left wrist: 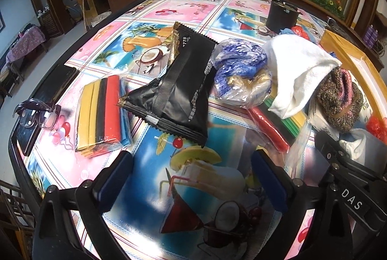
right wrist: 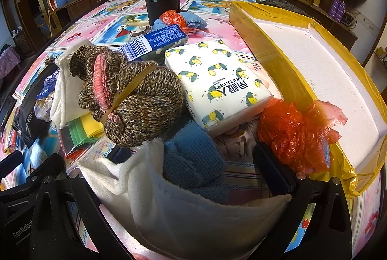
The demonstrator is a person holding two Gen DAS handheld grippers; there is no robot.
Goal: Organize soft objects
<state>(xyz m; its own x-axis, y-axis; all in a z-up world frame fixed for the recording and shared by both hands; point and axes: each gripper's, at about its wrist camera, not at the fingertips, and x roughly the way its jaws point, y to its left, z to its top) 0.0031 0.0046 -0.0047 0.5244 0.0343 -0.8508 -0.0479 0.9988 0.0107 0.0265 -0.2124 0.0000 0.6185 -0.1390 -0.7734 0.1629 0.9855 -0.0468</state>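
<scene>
My left gripper (left wrist: 192, 177) stands open low over the patterned tablecloth (left wrist: 150, 187), with nothing between its blue pads. Just beyond it lie a black snack packet (left wrist: 179, 90), a clear bag of coloured strips (left wrist: 101, 114) and a blue-and-white bag (left wrist: 239, 68). A white towel (left wrist: 297, 71) and a brown knitted bundle (left wrist: 338, 95) are heaped to the right. My right gripper (right wrist: 197, 163) is spread wide, with another white towel (right wrist: 181, 199) and a blue cloth (right wrist: 193, 158) lying between its fingers. The towel covers most of the left finger. The knitted bundle (right wrist: 145, 95) sits just ahead.
A yellow box lined with white foam (right wrist: 302, 61) stands at the right. Beside it lie a lemon-print tissue pack (right wrist: 217, 80), a crumpled red plastic bag (right wrist: 297, 131) and a blue barcoded carton (right wrist: 154, 42). Glasses (left wrist: 38, 114) rest near the left table edge. A black container (left wrist: 281, 15) stands at the back.
</scene>
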